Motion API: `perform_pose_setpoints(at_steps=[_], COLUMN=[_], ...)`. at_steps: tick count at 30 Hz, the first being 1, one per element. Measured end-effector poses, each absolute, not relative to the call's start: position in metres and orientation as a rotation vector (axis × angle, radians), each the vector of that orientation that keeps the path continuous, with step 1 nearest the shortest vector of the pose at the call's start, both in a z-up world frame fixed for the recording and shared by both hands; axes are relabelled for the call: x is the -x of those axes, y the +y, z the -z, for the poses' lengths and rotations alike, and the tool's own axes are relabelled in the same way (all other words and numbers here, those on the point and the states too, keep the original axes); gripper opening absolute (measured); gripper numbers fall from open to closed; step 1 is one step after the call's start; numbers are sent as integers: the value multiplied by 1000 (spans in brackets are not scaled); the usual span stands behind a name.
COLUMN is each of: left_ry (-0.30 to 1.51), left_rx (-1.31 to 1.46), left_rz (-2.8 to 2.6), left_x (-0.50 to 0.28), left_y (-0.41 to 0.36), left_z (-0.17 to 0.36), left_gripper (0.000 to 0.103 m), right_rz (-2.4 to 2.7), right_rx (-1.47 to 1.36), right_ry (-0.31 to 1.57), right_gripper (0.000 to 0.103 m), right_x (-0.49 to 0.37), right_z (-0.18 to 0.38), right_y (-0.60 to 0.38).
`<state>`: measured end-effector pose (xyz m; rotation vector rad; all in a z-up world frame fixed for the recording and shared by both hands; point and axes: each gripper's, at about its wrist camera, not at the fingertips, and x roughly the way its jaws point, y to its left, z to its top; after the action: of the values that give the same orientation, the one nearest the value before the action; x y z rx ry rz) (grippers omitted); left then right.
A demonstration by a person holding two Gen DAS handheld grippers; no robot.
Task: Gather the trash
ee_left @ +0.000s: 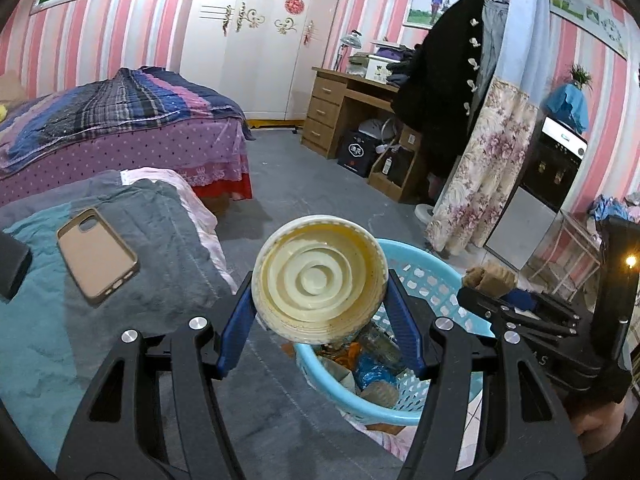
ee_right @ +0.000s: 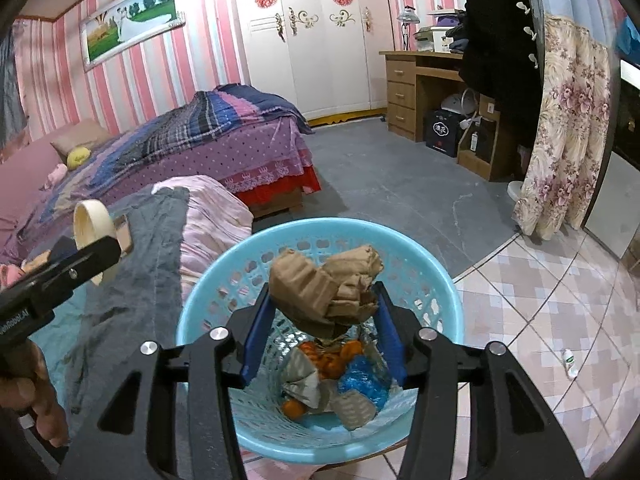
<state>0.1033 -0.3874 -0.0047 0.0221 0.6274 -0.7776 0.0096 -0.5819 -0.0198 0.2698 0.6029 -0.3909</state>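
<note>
Now both grippers are carrying trash to the blue basket (ee_right: 440,280), and dropping it in looks like the step in hand. The right gripper (ee_right: 324,320) is pinching a crumpled wad of brown cardboard (ee_right: 320,284), fingers partly closed, directly above the basket's mouth. The left gripper (ee_left: 320,316) is clamping a dirty white tub (ee_left: 320,278), held wide, just over the basket's near rim. Next, each would need to open over the basket, the left perhaps moving farther in first.
</note>
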Motion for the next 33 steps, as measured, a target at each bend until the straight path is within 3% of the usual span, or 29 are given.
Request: perform_pose_setpoints(at_steps=[2, 16, 20, 23, 33], left_ry=[632, 660, 628, 616, 568], left_rx=[-32, -73, -53, -40, -77], left_rz=[783, 839, 808, 804, 659], left_x=[-102, -99, -100, -101, -89], left_y=[-393, -422, -413, -403, -336], left_z=[5, 5, -6, -13, -30], left_gripper=[61, 62, 86, 94, 98], right_rz=[408, 489, 487, 476, 403], right_rx=[-277, -366, -380, -359, -285], right_ry=[578, 516, 532, 540, 542], right_gripper=[72, 72, 72, 72, 72], right_x=[-8, 4, 0, -2, -12], right_z=[17, 15, 15, 15, 10], right_y=[-583, -606, -611, -609, -575])
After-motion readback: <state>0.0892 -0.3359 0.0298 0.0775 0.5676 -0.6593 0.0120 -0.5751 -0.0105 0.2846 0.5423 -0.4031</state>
